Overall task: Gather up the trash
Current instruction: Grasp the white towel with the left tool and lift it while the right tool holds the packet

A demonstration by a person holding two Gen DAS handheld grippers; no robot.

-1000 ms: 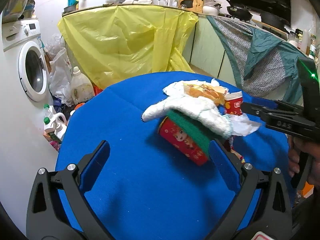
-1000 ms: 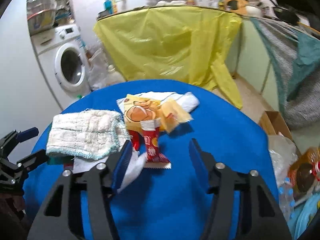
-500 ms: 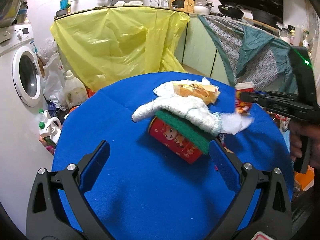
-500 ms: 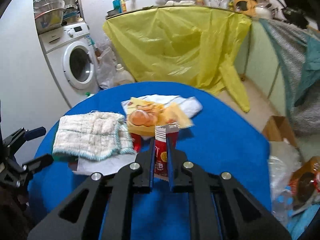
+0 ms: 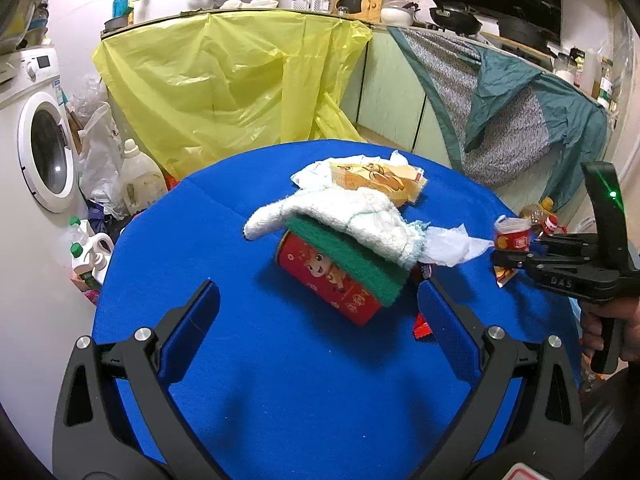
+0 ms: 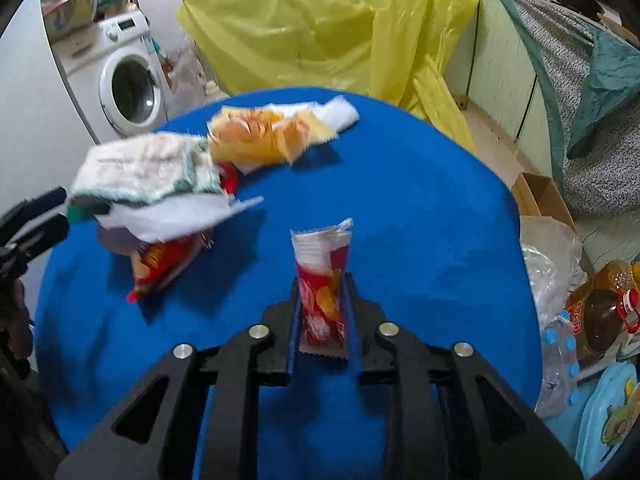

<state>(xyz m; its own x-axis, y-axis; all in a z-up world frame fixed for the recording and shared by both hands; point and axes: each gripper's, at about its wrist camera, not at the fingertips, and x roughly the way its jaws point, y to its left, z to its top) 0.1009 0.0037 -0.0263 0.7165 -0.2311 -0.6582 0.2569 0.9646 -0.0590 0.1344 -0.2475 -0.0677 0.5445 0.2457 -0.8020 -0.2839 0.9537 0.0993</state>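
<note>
Right claw: my right claw has the red snack wrapper between its jaws, upright, torn white top sticking out above them; the jaws are easing apart while the pads look to be on the wrapper's sides.
Wrapper's place: above the blue surface, toward its right edge.
Left claw: my left claw hangs released, jaws wide, nothing between them, over the near edge.
Pile: mid-surface, a white towel lies on a green sponge atop a red can on its side.
More trash: a yellow wrapper behind the towel; a white tissue at its right end.
</note>
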